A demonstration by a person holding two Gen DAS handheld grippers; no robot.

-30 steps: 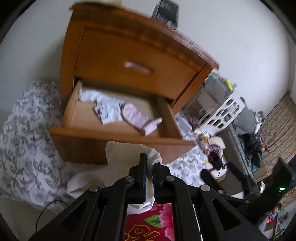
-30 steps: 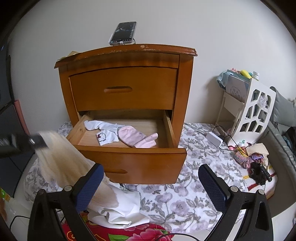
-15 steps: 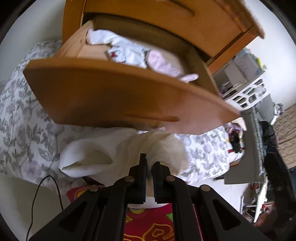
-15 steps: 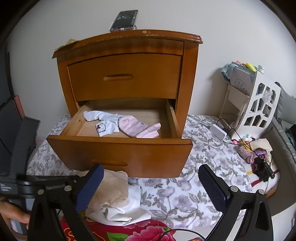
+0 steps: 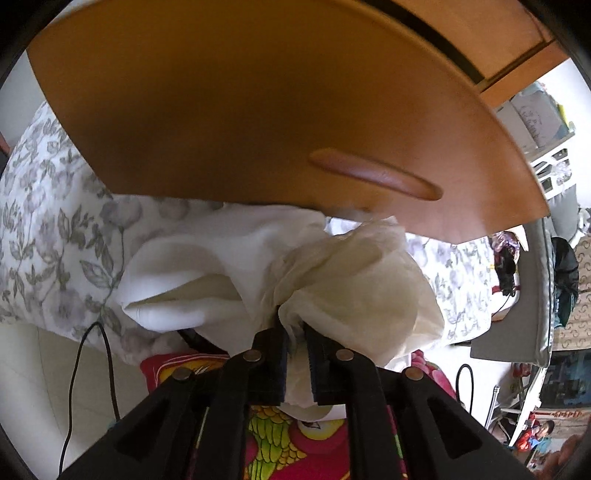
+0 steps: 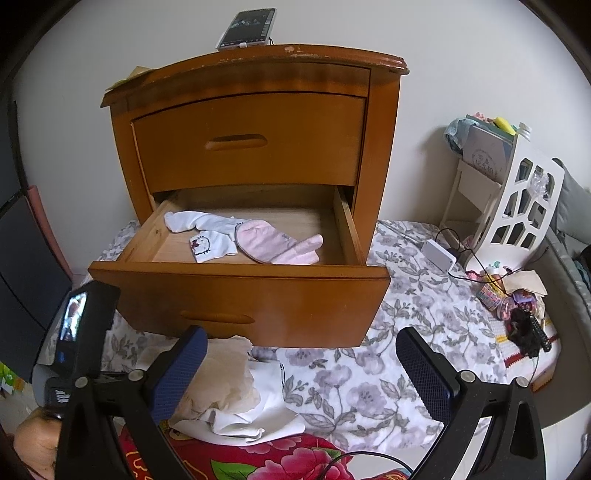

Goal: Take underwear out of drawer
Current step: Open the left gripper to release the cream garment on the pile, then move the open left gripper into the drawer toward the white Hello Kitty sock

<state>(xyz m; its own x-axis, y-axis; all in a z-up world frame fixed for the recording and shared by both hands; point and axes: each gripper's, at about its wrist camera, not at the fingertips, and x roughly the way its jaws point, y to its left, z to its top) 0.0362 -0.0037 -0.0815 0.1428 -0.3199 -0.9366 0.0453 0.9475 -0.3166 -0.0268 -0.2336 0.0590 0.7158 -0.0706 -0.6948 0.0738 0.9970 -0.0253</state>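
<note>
The left gripper (image 5: 295, 339) points steeply down at the floral bedsheet (image 5: 48, 206), directly below the front panel of the open lower wooden drawer (image 6: 240, 291). Its jaws are opening, with a fold of the crumpled cream underwear (image 5: 354, 280) between the black fingers (image 5: 269, 358); the fabric is pinched at the tips and bunches out on both sides. This garment lies on a heap of white cloth (image 5: 184, 266) on the sheet, outside the drawer.

The right gripper (image 6: 299, 365) stands released, its blue-padded fingers (image 6: 181, 369) spread wide with nothing between them, aimed at the orange-brown two-drawer nightstand (image 6: 255, 122). The upper drawer is closed.

Inside the open drawer rest a white garment with a small printed face (image 6: 207, 236) and, touching it on the right, a pink striped garment (image 6: 277, 247). A smartphone (image 6: 247, 27) stands on the nightstand top. A white lattice rack (image 6: 517, 206) stands to the right.
</note>
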